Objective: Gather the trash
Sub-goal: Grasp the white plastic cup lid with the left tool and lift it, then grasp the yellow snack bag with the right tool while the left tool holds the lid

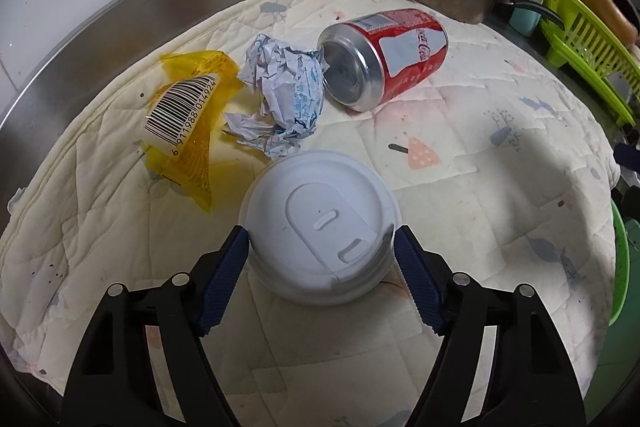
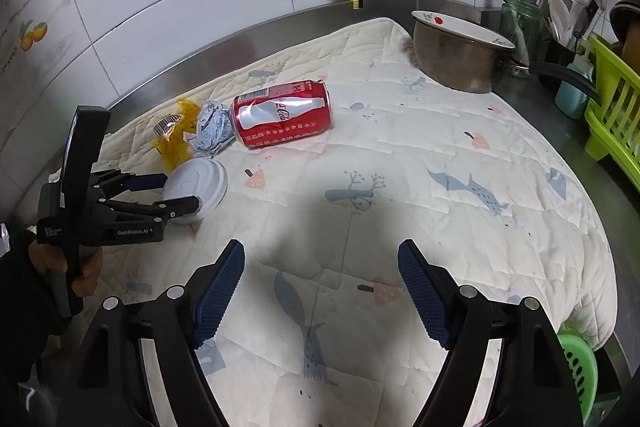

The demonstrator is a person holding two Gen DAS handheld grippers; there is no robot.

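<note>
The left hand-held gripper (image 1: 322, 247) straddles the white lidded cup (image 1: 320, 231), pads at its sides but whether they pinch I cannot tell — it sits nearest. Wrapper (image 1: 188, 115), crumpled paper (image 1: 280, 95) and can (image 1: 384, 59) lie from ten to one o'clock on the quilted bench (image 1: 500, 187); the right hand-held gripper (image 2: 322, 291) hangs spread, empty — seemingly waiting.

Two forward wrist views, shared quilted mat (image 1: 460, 155).

Low in the frame, left gripper (image 1: 322, 239) with blue fingers (image 1: 224, 275) touching both sides of a white lidded cup (image 1: 320, 231) on the quilted cloth (image 1: 460, 187). Above it crumpled paper (image 1: 276, 91); yellow wrapper (image 1: 188, 119) left, red can (image 1: 384, 61) on its side, upper centre.
</note>
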